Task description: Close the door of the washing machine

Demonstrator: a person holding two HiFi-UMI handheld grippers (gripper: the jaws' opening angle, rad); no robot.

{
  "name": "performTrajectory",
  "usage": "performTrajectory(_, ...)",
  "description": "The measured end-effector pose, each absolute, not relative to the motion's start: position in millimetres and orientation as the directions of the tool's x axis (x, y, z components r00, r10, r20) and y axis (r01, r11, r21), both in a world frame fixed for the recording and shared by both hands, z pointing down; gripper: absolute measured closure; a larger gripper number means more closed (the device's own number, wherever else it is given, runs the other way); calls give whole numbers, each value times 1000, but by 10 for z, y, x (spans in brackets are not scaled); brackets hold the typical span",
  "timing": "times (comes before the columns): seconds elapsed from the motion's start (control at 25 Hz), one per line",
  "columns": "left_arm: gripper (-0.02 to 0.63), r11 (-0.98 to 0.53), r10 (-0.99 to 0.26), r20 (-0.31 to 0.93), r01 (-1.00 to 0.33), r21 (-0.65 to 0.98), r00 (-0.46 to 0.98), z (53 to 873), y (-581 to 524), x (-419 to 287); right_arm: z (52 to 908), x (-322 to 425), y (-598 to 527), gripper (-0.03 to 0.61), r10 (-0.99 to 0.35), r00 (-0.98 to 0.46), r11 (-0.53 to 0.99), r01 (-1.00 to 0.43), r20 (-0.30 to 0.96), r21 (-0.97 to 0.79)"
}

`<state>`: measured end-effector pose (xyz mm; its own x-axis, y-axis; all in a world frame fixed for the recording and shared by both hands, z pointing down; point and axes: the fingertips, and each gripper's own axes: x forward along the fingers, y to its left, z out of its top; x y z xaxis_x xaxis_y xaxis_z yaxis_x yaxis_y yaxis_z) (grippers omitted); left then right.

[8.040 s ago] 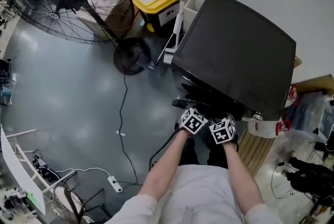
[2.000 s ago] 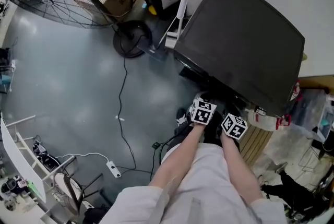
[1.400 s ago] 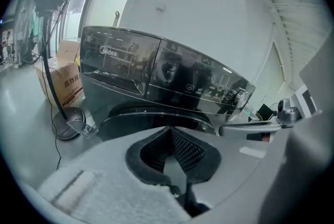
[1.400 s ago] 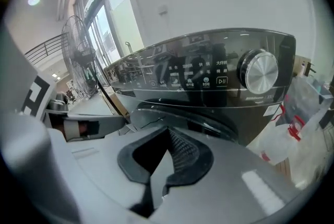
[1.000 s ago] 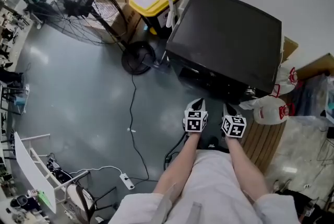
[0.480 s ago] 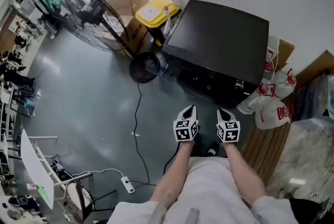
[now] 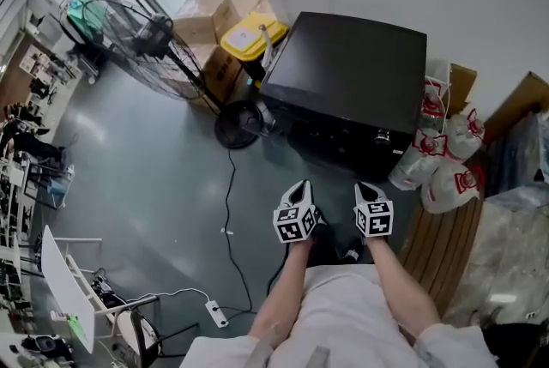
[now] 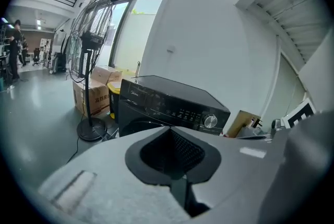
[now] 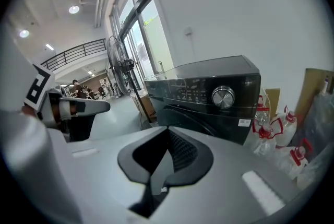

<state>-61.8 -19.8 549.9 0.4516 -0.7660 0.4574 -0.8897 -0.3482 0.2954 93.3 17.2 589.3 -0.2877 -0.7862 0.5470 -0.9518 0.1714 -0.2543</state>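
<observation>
Both claws have drawn back from the washer (image 7: 352, 79): a second ago they sat just before its front, and now the left claw (image 7: 300, 189) and the right claw (image 7: 364, 189) hang side by side over the floor (image 7: 154, 160), well apart from the machine. The left claw is pinched together with nothing in it, and the right is the same. The door (image 8: 136, 127) shows in both gripper views as a dark round panel lying flush in the black front, under the knob (image 9: 223, 96), so the closing looks done and this reads as a step away (no hand is on the machine). The floor is smooth grey and a little glossy, with a black cable (image 7: 230, 203) trailing across it. The room, from the left: a big standing fan (image 7: 141, 45), cardboard boxes (image 7: 202, 10), a yellow-lidded bin (image 7: 244, 36), the washer against the white wall, then tied white bags (image 7: 437, 169) beside it.
</observation>
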Motion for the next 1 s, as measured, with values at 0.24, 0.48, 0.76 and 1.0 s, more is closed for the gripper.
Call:
performTrajectory(0.24,609,-371,-760,448,-880,297,471,5454,-238,-593,5846,968,81,575,-798,-276,155,-953,535,-260)
performTrajectory(0.48,609,-398,-744,454,-871,288,490,5421,-294,-526,5728,1057,12,576,-833,-243,124,-957,498,-261)
performTrajectory(0.76,609,-407,-733,465,-868,285,497,5514,-243,-473,5778,1089,64,575,-828,-254,131,-955,500,-267)
performTrajectory(1.0,609,-409,-723,471,-863,297,505,5555,-232,-373,5774,1154,85,575,-826,-261,141,-954,499,-265)
